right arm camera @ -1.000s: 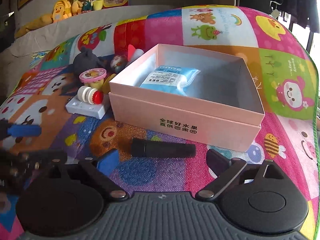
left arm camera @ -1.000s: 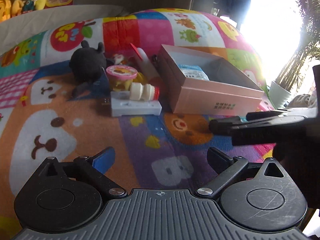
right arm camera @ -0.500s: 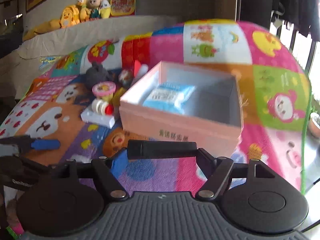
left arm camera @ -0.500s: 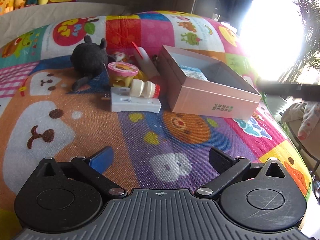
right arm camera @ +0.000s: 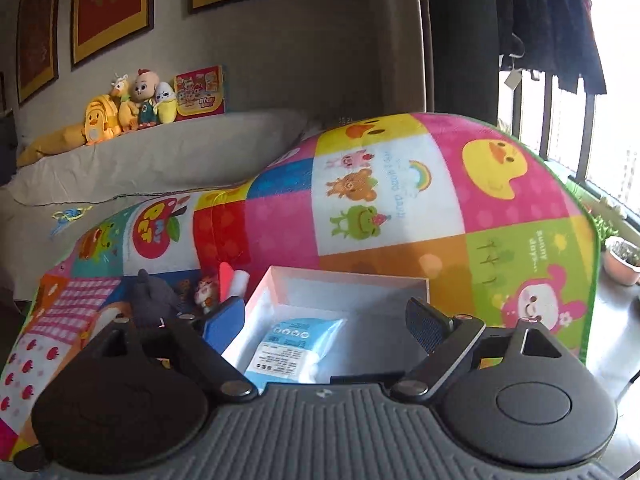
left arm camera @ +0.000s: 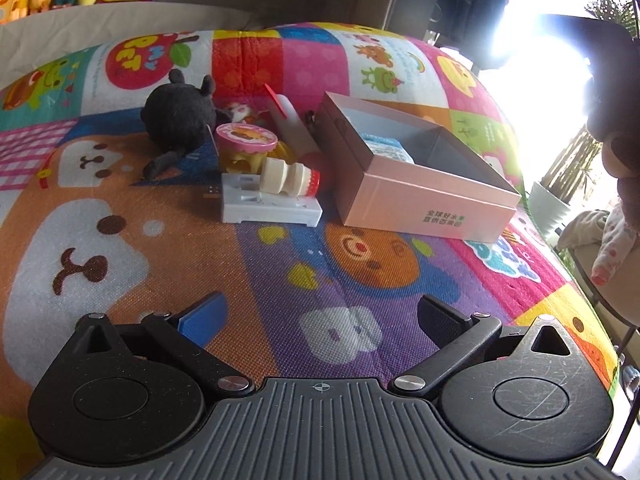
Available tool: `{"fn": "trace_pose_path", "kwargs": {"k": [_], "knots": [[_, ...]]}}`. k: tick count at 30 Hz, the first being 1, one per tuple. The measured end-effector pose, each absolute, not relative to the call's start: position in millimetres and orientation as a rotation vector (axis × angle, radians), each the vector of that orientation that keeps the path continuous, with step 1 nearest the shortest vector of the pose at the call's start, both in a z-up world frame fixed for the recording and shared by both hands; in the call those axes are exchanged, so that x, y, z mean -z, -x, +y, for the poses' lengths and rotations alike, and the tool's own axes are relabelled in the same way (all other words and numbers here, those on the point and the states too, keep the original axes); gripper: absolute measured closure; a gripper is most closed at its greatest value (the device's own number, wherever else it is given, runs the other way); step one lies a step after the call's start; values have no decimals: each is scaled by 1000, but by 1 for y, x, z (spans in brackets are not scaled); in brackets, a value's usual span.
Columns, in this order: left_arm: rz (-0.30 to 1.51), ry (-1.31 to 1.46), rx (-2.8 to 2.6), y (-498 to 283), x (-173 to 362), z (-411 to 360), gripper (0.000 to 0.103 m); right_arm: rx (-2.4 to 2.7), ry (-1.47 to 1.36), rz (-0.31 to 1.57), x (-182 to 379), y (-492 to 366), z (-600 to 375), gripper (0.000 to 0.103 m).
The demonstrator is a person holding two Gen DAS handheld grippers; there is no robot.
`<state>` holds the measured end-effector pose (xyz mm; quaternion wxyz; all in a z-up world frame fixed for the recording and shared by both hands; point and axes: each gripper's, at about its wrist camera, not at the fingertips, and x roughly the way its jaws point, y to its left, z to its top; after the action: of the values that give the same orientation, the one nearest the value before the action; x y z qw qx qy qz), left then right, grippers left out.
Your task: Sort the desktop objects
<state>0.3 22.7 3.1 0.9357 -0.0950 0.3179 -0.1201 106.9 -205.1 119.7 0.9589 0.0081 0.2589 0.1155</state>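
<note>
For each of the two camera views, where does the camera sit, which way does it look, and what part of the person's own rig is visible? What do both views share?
Left wrist: sits low behind the left gripper, looking down across the play mat at the toy pile and pink box; its open, empty fingers show.
Right wrist: sits behind the right gripper, above the box, facing the wall; its fingers are opening with nothing between them.
Shared: the pink box, blue packet, dark plush and mat.
</note>
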Motion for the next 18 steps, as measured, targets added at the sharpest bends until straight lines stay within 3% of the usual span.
{"fn": "trace_pose_path", "kwargs": {"k": [5,6,7,8,15,17,18], "knots": [[631,164,214,2,-8,33,0,-323,80,556,-90,-99,-159,16],[603,103,156,4,-11,37,0,-345,127,548,-85,-96,-145,26],[578,54,98,5,-13,42,0,-365,180,540,-80,-93,-132,43],[558,26,40,5,-15,49,0,-388,262,534,-73,-88,-112,49],[576,287,-149,1,-12,119,0,-516,474,509,-30,-81,-27,52],[578,303,-143,2,-11,122,0,-498,531,482,-18,-86,-12,59],[577,298,-139,1,-11,121,0,-489,546,491,-14,-89,-8,70]]}}
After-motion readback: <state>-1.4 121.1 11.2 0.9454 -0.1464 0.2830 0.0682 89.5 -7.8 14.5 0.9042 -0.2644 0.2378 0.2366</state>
